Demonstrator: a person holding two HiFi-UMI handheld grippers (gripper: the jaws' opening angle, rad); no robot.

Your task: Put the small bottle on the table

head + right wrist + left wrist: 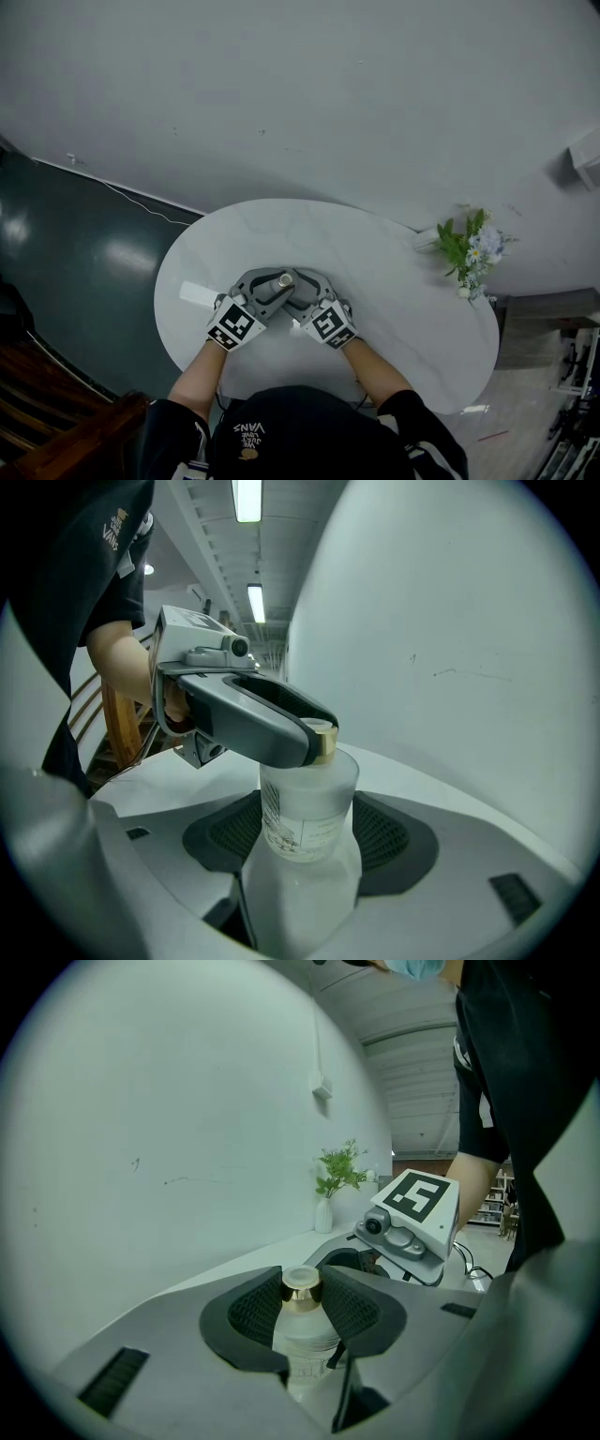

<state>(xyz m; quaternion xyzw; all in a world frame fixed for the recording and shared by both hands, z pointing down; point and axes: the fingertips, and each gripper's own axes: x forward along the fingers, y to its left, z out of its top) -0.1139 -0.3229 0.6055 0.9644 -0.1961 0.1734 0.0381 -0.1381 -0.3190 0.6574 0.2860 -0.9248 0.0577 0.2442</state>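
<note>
A small frosted bottle (284, 279) with a gold cap stands upright between both grippers over the middle of the round white table (394, 300). In the left gripper view, my left gripper (302, 1305) has its jaws closed on the bottle's (302, 1330) neck, just under the gold cap. In the right gripper view, my right gripper (307, 834) has its pads against the sides of the bottle's (307, 803) body. The left gripper (274, 287) comes in from the left and the right gripper (300, 289) from the right. The bottle's underside is hidden.
A white vase of green sprigs and pale flowers (469, 251) stands at the table's far right edge, also in the left gripper view (336, 1185). A pale wall lies behind the table. Dark floor and wooden furniture (56, 431) are at the left.
</note>
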